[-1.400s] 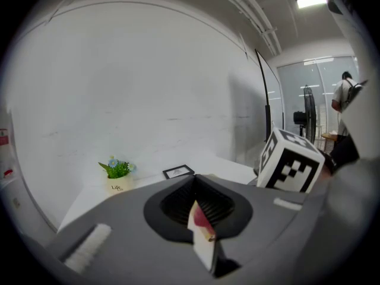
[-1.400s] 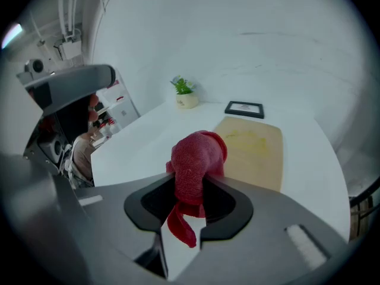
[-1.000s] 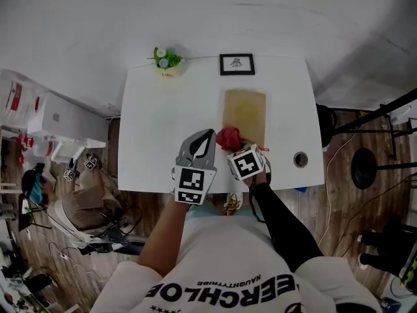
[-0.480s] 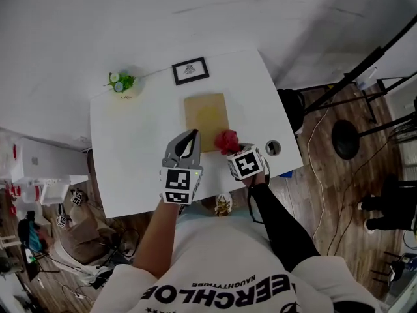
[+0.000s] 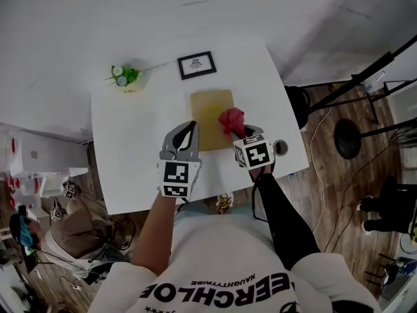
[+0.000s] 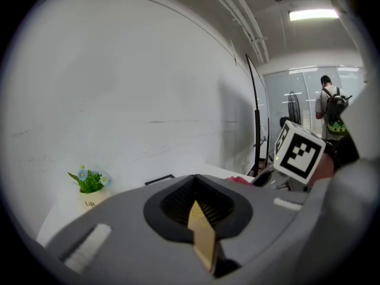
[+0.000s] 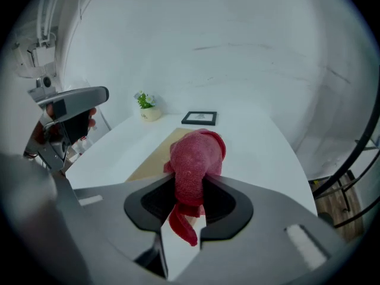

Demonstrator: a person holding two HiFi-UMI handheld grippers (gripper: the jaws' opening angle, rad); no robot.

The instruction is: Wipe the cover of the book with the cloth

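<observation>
The right gripper (image 5: 238, 134) has its jaws clamped on the red cloth (image 5: 230, 118) at the right edge of the book (image 5: 210, 109) on the white surface (image 5: 130, 149), the left gripper (image 5: 187, 130) waits alongside with jaws together and empty, and the wiping looks mostly still to do

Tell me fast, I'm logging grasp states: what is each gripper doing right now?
Left gripper: shut, nothing held.
Right gripper: shut on the red cloth.
</observation>
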